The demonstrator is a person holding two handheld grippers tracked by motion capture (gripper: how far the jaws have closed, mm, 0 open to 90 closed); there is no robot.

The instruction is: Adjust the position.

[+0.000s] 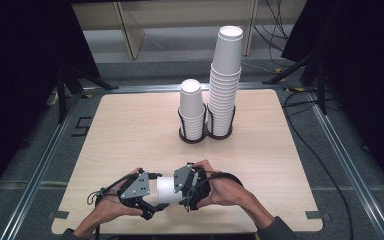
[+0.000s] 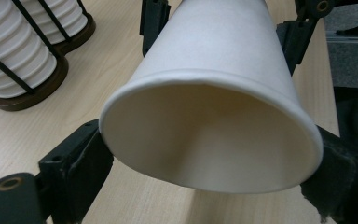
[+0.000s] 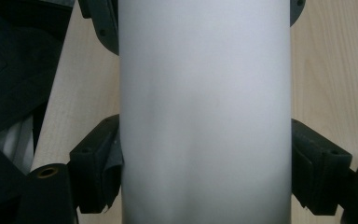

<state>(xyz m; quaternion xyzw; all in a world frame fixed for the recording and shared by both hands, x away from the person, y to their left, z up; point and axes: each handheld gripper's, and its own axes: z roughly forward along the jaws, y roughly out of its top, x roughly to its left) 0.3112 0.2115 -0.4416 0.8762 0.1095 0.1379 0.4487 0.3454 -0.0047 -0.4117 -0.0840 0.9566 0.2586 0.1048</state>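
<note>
A white paper cup (image 1: 166,190) lies on its side just above the wooden table (image 1: 130,130), near the front edge, held from both ends. My left gripper (image 1: 156,196) is shut on the cup's wide rim end; in the left gripper view the open mouth of the cup (image 2: 214,140) faces the camera, with a jaw pressing on each side of the left gripper (image 2: 205,172). From the other end my right gripper (image 1: 179,192) is shut on the cup. Its view has the cup wall (image 3: 205,93) running straight up between the right gripper (image 3: 207,161) jaws.
At the back middle of the table a dark wire holder (image 1: 196,137) carries a short stack of cups (image 1: 192,107) and a tall stack (image 1: 225,85). Both stacks (image 2: 18,51) stand to the upper left in the left gripper view. Cables trail over the floor beyond the table's right edge.
</note>
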